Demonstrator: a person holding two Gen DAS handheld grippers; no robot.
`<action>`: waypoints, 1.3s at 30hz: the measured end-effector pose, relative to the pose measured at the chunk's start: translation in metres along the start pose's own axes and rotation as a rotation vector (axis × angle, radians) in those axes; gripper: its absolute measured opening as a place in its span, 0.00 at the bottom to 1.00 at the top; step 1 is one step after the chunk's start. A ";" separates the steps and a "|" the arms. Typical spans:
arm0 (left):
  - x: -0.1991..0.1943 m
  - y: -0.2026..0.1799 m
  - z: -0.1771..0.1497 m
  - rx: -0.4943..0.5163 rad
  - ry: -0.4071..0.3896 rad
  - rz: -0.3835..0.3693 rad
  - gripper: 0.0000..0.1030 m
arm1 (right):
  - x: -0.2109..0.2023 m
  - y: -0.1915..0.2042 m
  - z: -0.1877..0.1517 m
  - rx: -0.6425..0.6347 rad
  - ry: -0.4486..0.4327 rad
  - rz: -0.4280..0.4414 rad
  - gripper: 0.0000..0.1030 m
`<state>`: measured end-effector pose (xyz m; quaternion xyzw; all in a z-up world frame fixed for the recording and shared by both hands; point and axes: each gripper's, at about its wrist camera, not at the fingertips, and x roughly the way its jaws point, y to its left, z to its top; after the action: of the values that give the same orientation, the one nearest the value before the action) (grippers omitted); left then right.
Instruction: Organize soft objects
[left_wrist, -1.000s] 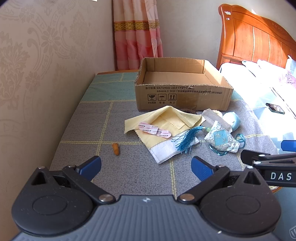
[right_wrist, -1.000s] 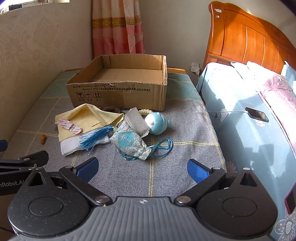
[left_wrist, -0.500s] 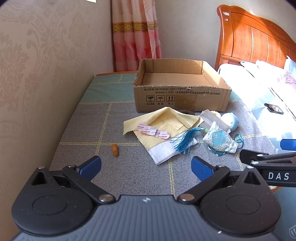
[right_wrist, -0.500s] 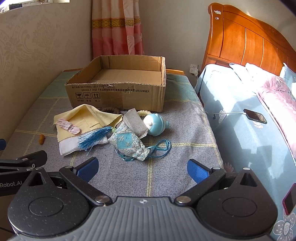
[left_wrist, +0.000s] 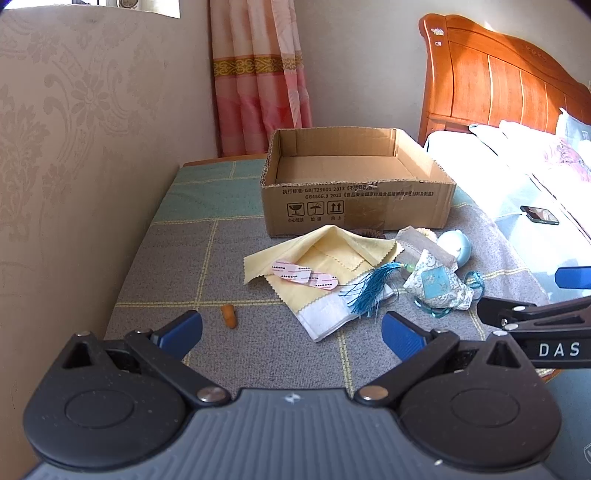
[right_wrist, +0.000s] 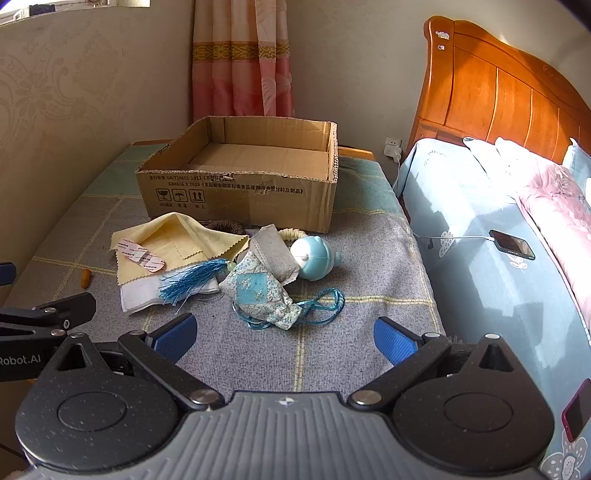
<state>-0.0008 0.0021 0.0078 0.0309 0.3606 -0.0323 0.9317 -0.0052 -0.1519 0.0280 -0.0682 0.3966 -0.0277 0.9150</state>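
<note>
An empty cardboard box (left_wrist: 354, 206) (right_wrist: 240, 199) stands at the back of a grey checked cloth. In front of it lie a yellow cloth (left_wrist: 325, 254) (right_wrist: 173, 240) with pink plasters (left_wrist: 306, 277) on it, a white cloth (left_wrist: 328, 314), a blue tassel (left_wrist: 369, 291) (right_wrist: 192, 280), a patterned blue pouch (left_wrist: 439, 288) (right_wrist: 258, 295) with a blue cord, a grey pouch (right_wrist: 273, 254) and a light blue round toy (right_wrist: 314, 254). My left gripper (left_wrist: 291, 332) is open and empty, short of the pile. My right gripper (right_wrist: 284, 336) is open and empty, just before the patterned pouch.
A small orange piece (left_wrist: 229, 315) lies alone at the left. A wall runs along the left side. A bed with a wooden headboard (right_wrist: 498, 99) stands at the right, with a phone (right_wrist: 511, 243) on a charging cable on it. A pink curtain (left_wrist: 258, 81) hangs behind the box.
Both grippers have drawn back and up slightly; the objects appear a little lower and farther. Nothing on the cloth has moved.
</note>
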 end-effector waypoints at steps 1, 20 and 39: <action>0.001 0.001 0.000 0.004 -0.003 0.002 0.99 | 0.001 0.000 0.000 -0.003 -0.001 0.000 1.00; 0.059 0.054 -0.022 -0.017 0.042 -0.025 0.99 | 0.036 -0.004 -0.010 -0.105 0.002 0.038 1.00; 0.114 0.072 0.005 0.007 0.072 -0.230 0.99 | 0.070 -0.001 -0.023 -0.180 0.006 0.108 1.00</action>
<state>0.0930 0.0695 -0.0631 -0.0062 0.3948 -0.1390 0.9082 0.0257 -0.1625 -0.0376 -0.1283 0.4032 0.0572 0.9042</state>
